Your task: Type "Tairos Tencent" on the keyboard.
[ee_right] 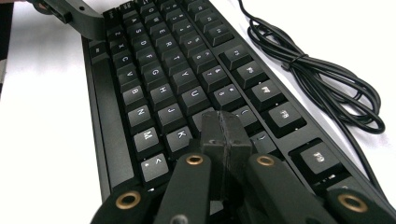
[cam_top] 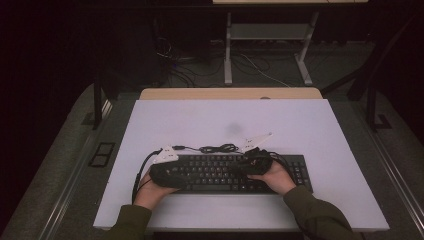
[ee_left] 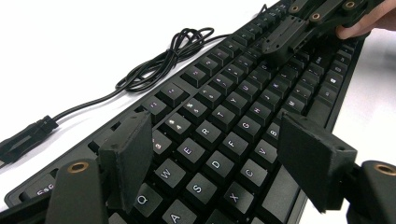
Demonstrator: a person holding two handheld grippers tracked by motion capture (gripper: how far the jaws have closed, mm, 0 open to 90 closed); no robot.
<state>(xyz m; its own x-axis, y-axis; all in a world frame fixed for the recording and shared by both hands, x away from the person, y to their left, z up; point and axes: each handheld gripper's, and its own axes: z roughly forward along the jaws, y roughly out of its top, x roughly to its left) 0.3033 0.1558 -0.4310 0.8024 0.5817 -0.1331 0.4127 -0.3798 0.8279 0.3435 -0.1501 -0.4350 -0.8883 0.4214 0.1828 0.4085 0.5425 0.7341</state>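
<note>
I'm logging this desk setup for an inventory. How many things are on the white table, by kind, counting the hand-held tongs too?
Keyboard: 1
Bundled black cable: 1
Tongs: 2, the left tongs open over the keys, the right tongs shut over the keys
Total: 4, all on or above the white table

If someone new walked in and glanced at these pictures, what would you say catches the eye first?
The black keyboard lying at the near edge of the white table, with both hands on it. The right tool has its jaws shut, tips over the keys at the keyboard's middle right; the left tool hangs open over the left keys. Behind the keyboard lies its coiled cable.
</note>
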